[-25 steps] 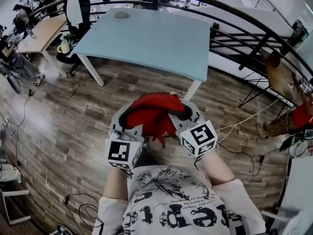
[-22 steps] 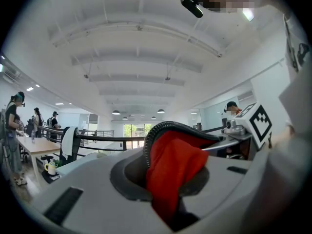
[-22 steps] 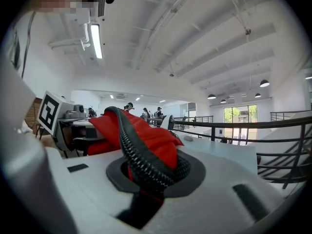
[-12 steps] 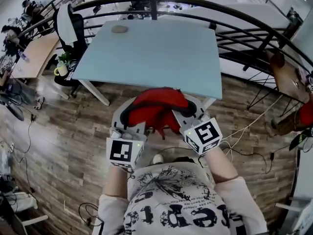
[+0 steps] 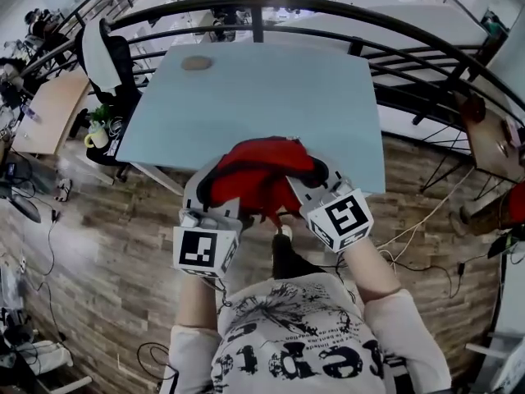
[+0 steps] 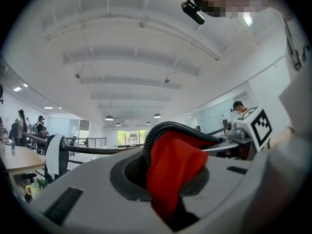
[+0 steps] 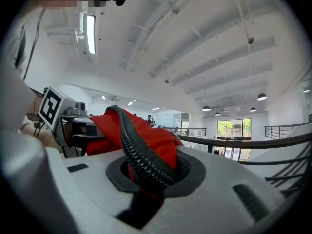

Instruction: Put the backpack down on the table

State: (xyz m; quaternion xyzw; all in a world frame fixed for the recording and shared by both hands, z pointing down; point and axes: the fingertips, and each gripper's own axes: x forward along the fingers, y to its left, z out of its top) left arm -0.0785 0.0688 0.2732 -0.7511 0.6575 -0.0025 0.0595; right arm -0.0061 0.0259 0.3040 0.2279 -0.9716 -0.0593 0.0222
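The red backpack [image 5: 258, 175] with black zip edging hangs between my two grippers at the near edge of the pale blue table [image 5: 262, 89]. In the head view my left gripper [image 5: 209, 189] is shut on its left side and my right gripper [image 5: 316, 180] is shut on its right side. The left gripper view shows red fabric [image 6: 175, 172] bunched between the jaws of the left gripper [image 6: 168, 182]. Seen from the right gripper view, a black zip strip and red fabric [image 7: 156, 143] are pinched in the right gripper [image 7: 148, 177]. The backpack's underside is hidden.
A small brown round thing [image 5: 196, 62] lies at the table's far left. A black railing [image 5: 328, 11] curves behind and to the right of the table. At the left stand an office chair [image 5: 102, 52], a wooden desk [image 5: 49, 109] and a mug [image 5: 97, 138]. Cables [image 5: 418, 228] trail over the wood floor.
Both grippers have carried the backpack forward towards the table. One second ago it hung over the floor short of the table; now it is at the near edge. The grips have not changed.
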